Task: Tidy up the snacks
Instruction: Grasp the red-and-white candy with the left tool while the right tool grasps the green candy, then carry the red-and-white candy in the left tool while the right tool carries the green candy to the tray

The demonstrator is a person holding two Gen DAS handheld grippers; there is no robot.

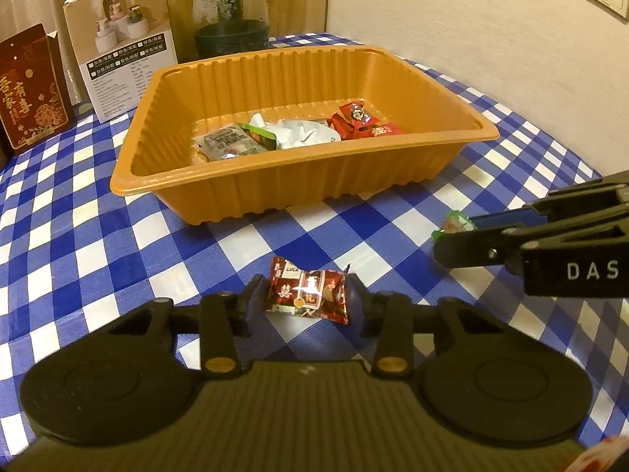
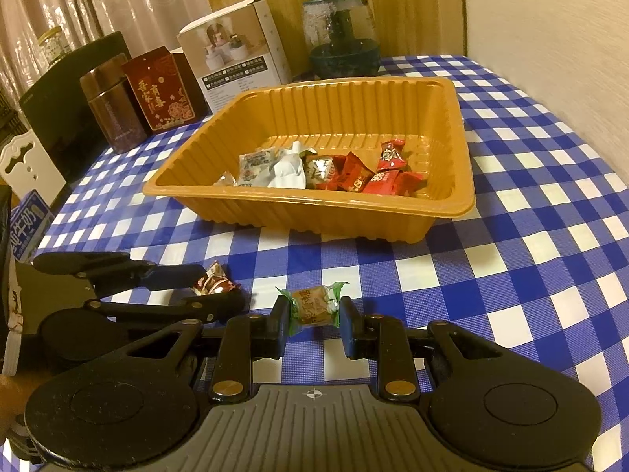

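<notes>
Blue-checked surface (image 1: 118,236) carries your orange tray (image 1: 354,181) (several snacks inside); your left tool (image 1: 306,295) clamps a red candy (image 1: 308,295), your right tool (image 2: 313,314) a green-wrapped candy (image 2: 312,306), both near the tray.

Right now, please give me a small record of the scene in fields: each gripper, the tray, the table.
left gripper: shut on the dark red candy, low over the cloth
right gripper: shut on the green-wrapped candy
orange tray: several wrapped snacks inside, red, white and silver
table: blue and white checked cloth
behind tray: white box, red box, glass jar
</notes>
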